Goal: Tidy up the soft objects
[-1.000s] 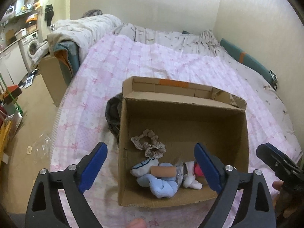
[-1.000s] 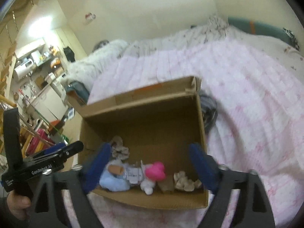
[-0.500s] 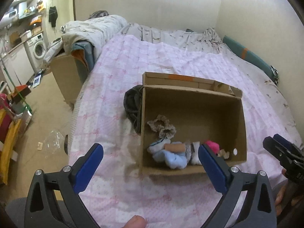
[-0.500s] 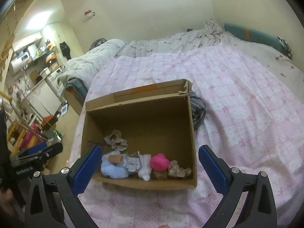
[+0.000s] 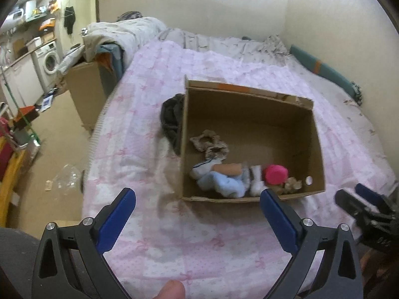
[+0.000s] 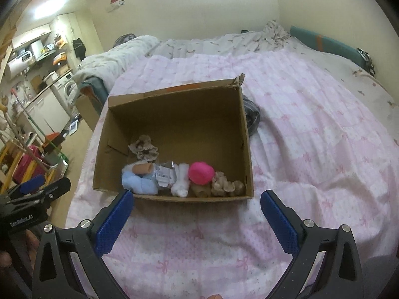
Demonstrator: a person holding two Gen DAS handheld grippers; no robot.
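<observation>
Both wrist cameras are looking steeply down and forward over the pink quilted bed (image 5: 199, 236), the left from the left, the right from the right, sharing the nearby cardboard box (image 5: 251, 127) (image 6: 174, 114).

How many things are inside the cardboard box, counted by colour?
Pink: 1, the pink ball
Light blue: 1, the blue cloth
White: 1, the white sock
Beige or brown: 3, the scrunchie, the tan roll, the beige plush
Total: 6, plus one clear packet, hard to identify.
</observation>
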